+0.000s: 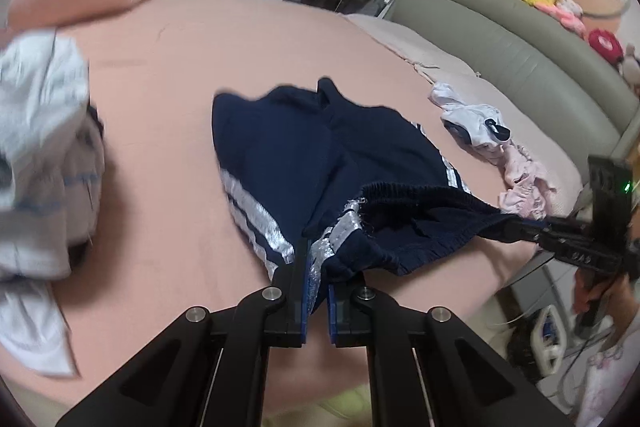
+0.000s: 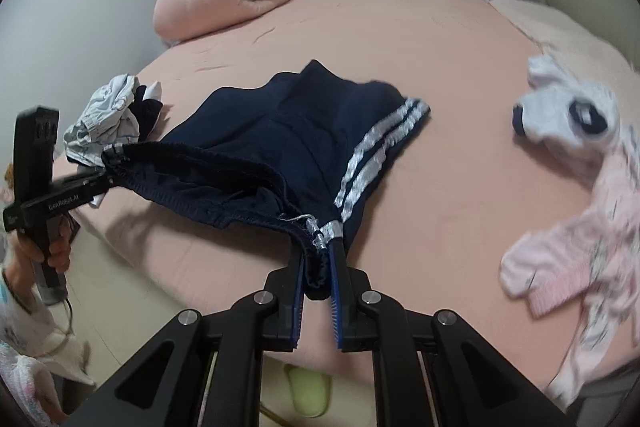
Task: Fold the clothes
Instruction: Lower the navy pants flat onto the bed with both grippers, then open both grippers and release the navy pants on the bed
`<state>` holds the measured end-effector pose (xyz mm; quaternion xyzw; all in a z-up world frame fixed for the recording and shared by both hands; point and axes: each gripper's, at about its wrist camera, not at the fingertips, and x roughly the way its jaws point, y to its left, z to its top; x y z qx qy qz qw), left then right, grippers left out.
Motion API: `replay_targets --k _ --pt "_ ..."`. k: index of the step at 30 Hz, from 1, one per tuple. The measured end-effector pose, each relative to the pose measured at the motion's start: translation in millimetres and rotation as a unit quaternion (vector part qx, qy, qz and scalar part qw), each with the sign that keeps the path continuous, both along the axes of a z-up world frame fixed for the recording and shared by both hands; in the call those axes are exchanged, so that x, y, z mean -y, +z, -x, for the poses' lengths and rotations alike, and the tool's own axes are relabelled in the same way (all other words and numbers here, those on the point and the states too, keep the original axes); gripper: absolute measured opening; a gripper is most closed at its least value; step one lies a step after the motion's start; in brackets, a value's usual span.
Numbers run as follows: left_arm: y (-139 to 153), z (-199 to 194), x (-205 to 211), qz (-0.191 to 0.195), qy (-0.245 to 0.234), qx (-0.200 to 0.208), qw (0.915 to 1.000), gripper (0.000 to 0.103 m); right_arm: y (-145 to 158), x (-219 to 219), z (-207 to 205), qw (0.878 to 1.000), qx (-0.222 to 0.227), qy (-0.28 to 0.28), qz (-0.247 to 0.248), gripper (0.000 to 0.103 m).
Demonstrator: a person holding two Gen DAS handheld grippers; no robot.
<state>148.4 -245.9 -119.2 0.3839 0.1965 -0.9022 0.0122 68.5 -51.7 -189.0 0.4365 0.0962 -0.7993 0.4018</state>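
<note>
Pink bed (image 1: 168,75), tool-pinched navy shorts (image 1: 288,155)

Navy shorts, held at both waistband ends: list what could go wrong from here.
1. Each gripper, left and right, pinches only a bunched waistband corner of the navy shorts; fabric could slip out.
2. The waistband sags and the legs lie creased on the bed, so a fold may trap wrinkles.
3. The pink garment lies close and might get dragged along.

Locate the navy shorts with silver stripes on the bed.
The navy shorts lie mid-bed on the pink sheet, between a pale clothes pile and pink-white garments, waistband held by the left hand-held gripper and right hand-held gripper.
</note>
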Motion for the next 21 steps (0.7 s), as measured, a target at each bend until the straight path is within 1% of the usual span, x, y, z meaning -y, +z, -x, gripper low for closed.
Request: replay_targets --k 2,3,5,6,7,8,9,10,11,12,13,17,19,21 --pt "-6 -5 3 -0.019 0.011 0.011 0.9997 0.007 -6 -3 -1 1.000 0.008 -0.010 -0.006 0.010" --pt "-9 -8 3 -0.018 0.020 0.024 0.9993 0.008 -8 -4 -2 1.000 0.006 -0.011 -0.013 0.012" --pt "-14 -10 1 -0.009 0.025 0.045 0.9986 0.011 -11 -5 -5 1.000 -0.001 -0.009 -0.028 0.021" --pt "-16 -13 -1 -0.007 0.027 0.050 0.9984 0.015 -11 -6 -7 0.999 -0.002 -0.008 -0.032 0.030" --pt "-18 -15 -3 -0.005 0.029 0.054 0.9981 0.020 -12 -8 -9 0.999 -0.003 -0.007 -0.036 0.042" --pt "-20 -18 -3 -0.010 0.029 0.054 0.9980 0.023 -13 -9 -11 0.999 -0.004 -0.008 -0.040 0.049" --pt "-21 -21 -3 -0.016 0.030 0.055 0.9979 0.031 -13 -11 -12 0.999 -0.007 -0.009 -0.044 0.060" --pt "-21 -21 -3 -0.022 0.025 0.052 0.9981 0.047 -13 -13 -14 0.999 -0.010 -0.010 -0.047 0.064" --pt "-21 -22 -3 -0.029 0.021 0.050 0.9981 0.057 -12 -16 -16 0.999 -0.014 -0.013 -0.047 0.064" --pt "-20 -22 -4 -0.025 0.020 0.054 0.9980 0.086 -11 -18 -17 0.999 -0.013 -0.016 -0.043 0.064" --pt "-19 -21 -4 -0.017 0.022 0.060 0.9979 0.103 -10 -20 -17 0.999 -0.013 -0.018 -0.039 0.064" --pt "-6 -26 -10 0.014 0.026 0.047 0.9984 0.103 -5 -26 -18 0.999 -0.013 -0.035 -0.023 0.065" --pt "-2 -29 -9 0.008 0.033 0.042 0.9985 0.103 -3 -29 -15 0.999 -0.012 -0.049 -0.015 0.065" --pt "3 -31 -7 0.007 0.052 0.028 0.9982 0.103 -2 -30 -13 0.998 -0.006 -0.058 -0.004 0.065"
